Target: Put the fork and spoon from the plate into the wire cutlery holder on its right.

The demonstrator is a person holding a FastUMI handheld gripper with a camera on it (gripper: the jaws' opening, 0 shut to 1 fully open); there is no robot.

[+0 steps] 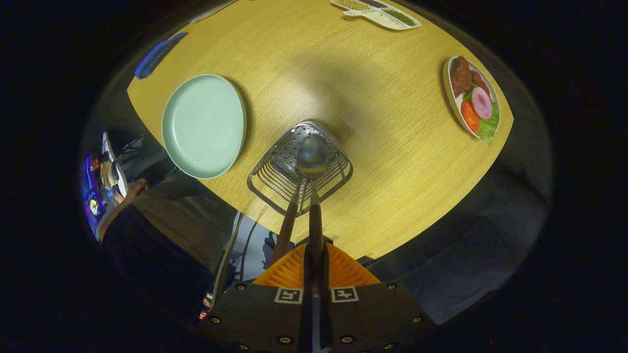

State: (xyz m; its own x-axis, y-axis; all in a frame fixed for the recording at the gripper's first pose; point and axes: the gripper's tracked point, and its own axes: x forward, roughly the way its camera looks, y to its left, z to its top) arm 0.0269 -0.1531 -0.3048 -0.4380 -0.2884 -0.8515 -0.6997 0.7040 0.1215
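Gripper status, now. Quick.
Gripper: jaws closed on the spoon handle, bowl end held over the wire cutlery holder; another wooden handle already leans in it.

I've got the spoon pinched in my gripper, silvery bowl, brown wooden handle, over the silver wire cutlery holder (dotted base). Pale mint plate beside it, on the honey-yellow wood-grain table. Far dish: brown, pink, orange, green.

Spoon fills wire holder mouth — fork perhaps inside too.
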